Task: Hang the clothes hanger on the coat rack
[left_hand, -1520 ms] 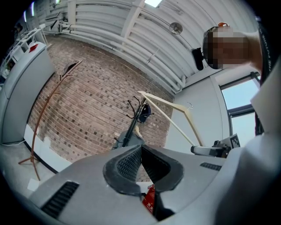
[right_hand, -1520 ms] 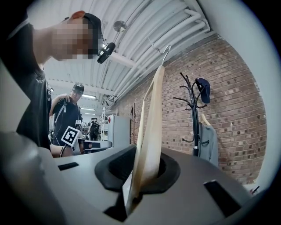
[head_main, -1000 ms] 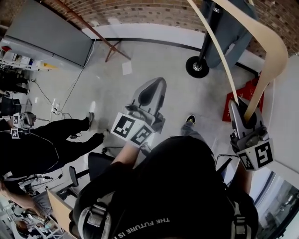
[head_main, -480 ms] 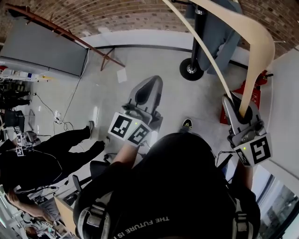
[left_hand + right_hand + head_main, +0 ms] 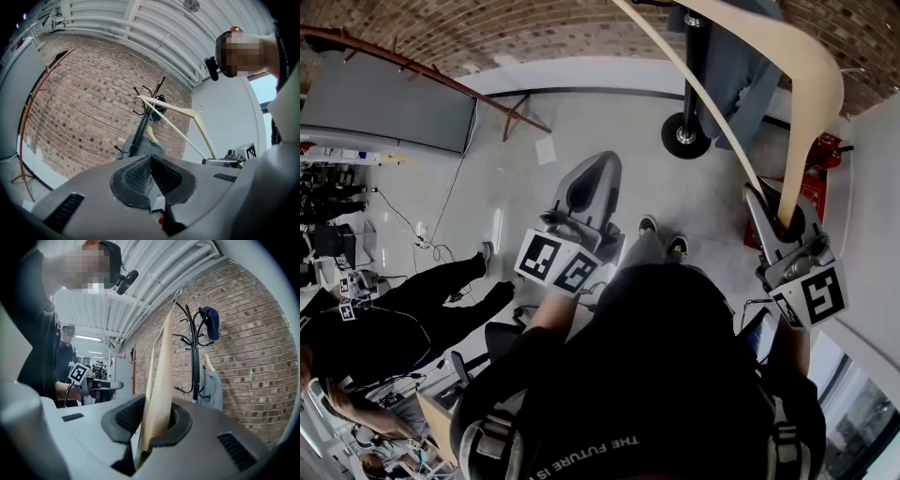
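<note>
A light wooden clothes hanger (image 5: 811, 89) rises from my right gripper (image 5: 773, 202), which is shut on one end of it. In the right gripper view the hanger (image 5: 161, 376) stands between the jaws, its metal hook up near the black coat rack (image 5: 193, 357). In the head view the coat rack's pole (image 5: 697, 66) and round base (image 5: 685, 136) stand just left of the hanger. My left gripper (image 5: 598, 176) is held out over the floor, shut and holding nothing. From the left gripper view I see the hanger (image 5: 185, 124) beside the rack (image 5: 142, 129).
A grey garment (image 5: 741, 75) and a dark blue cap (image 5: 211, 322) hang on the rack. A brick wall (image 5: 534, 28) runs behind it, with a red object (image 5: 820, 159) at its foot. A white wall (image 5: 872, 216) is at the right. A person in black (image 5: 384, 314) stands at the left.
The hanger and my right gripper have shifted a little left towards the rack pole. The person holding the grippers has stepped forward, with both shoes now showing. The left gripper keeps its pose.
</note>
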